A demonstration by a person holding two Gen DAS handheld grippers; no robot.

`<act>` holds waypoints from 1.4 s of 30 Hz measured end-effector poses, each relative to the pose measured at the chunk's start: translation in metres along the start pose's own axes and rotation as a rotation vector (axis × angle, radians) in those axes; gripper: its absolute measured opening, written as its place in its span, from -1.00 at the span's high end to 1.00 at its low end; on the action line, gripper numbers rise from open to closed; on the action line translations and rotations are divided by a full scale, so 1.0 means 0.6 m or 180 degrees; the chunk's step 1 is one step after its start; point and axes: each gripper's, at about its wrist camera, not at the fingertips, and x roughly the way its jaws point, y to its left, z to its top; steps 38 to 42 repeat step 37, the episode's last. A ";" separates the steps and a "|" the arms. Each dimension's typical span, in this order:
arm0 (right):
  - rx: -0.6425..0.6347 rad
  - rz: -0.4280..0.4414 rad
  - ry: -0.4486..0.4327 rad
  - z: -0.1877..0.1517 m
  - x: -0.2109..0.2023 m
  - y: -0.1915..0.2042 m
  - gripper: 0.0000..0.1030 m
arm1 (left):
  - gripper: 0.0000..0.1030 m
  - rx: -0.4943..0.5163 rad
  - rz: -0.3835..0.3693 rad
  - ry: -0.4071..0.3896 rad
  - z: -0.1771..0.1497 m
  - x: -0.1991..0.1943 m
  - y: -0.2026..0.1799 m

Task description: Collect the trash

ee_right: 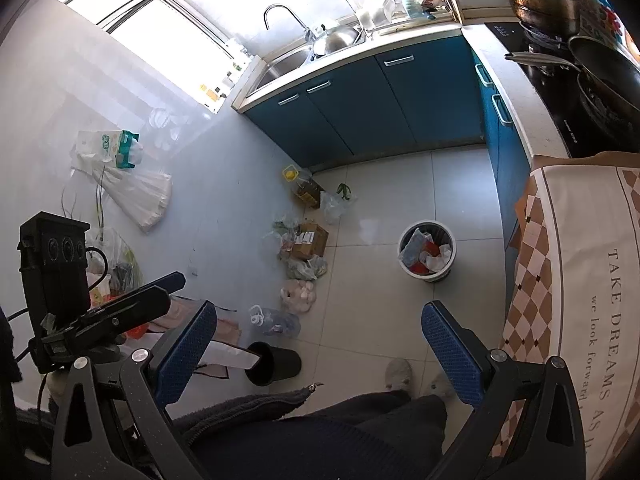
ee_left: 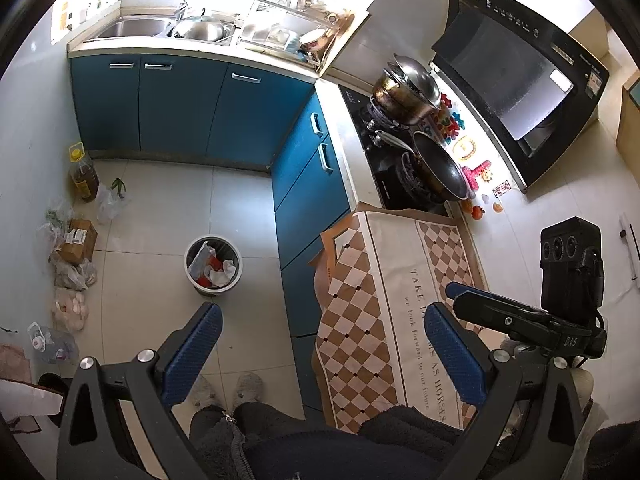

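A round trash bin (ee_left: 213,265) (ee_right: 427,250) stands on the tiled floor, holding crumpled white, red and clear wrappers. My left gripper (ee_left: 322,320) hangs high above the floor, open and empty, with the bin below and left of its left finger. My right gripper (ee_right: 320,320) is open and empty too, high over the floor, the bin ahead and right of centre. Each gripper shows at the edge of the other's view. A cluster of plastic bags (ee_right: 298,268) and a cardboard box (ee_left: 78,240) (ee_right: 310,239) lies by the left wall.
Blue cabinets (ee_left: 180,108) run under a sink (ee_left: 132,28) and a hob with pots (ee_left: 408,88). A checked cloth (ee_left: 384,304) covers the counter on the right. An oil bottle (ee_left: 82,172), a plastic water jug (ee_right: 274,322) and a tipped black bin (ee_right: 274,364) sit on the floor. The person's slippers (ee_left: 248,388) are below.
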 end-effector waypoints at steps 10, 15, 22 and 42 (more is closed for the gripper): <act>0.0025 0.0010 -0.0028 -0.003 -0.006 -0.005 -1.00 | -1.00 0.0001 -0.0008 0.0001 -0.001 0.002 -0.005; 0.0047 0.0020 -0.0042 -0.004 -0.010 -0.010 -1.00 | -1.00 -0.0016 0.0009 -0.0009 -0.001 0.001 -0.005; 0.0044 0.0023 -0.0050 -0.005 -0.015 -0.013 -1.00 | -1.00 -0.0006 -0.0005 -0.0013 -0.001 0.003 -0.010; 0.0016 0.0057 -0.0034 -0.010 -0.022 -0.011 -1.00 | -1.00 0.0009 -0.0015 -0.0016 0.003 0.002 -0.013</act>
